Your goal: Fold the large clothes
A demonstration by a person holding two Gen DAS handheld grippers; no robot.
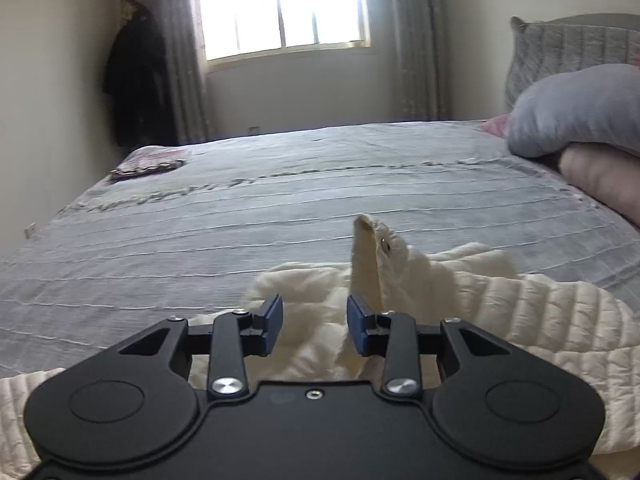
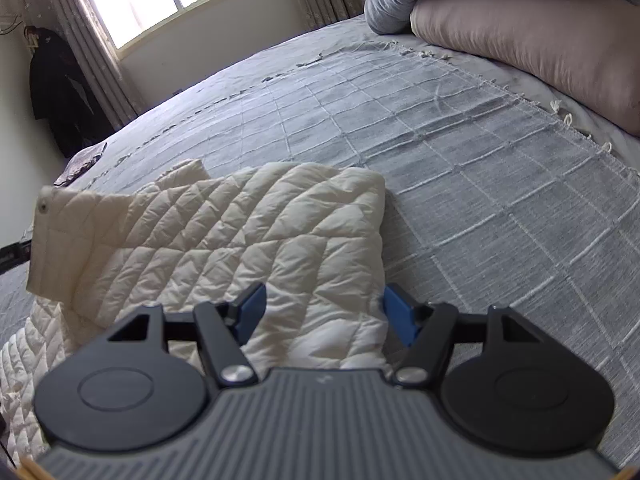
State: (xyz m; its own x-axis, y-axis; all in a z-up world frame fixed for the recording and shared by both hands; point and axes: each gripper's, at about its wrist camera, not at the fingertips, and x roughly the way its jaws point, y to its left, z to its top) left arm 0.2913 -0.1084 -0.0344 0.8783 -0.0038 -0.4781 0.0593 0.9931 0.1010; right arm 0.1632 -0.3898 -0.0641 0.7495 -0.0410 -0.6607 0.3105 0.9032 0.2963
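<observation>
Grey bed cover carries our cream quilted jacket, partly folded. At 12 o'clock of the left claw, a collar flap stands clear of its half-open jaws; the right claw, jaws apart, straddles the folded edge, probably ready to pin it.

Cream diamond-quilted jacket; grey bedspread with white grid lines; pink pillow.

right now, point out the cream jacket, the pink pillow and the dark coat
cream jacket [image 2: 224,236], right wrist view, quilted top panel
pink pillow [image 2: 532,44], right wrist view, middle of its side
dark coat [image 1: 136,80], left wrist view, its body
</observation>
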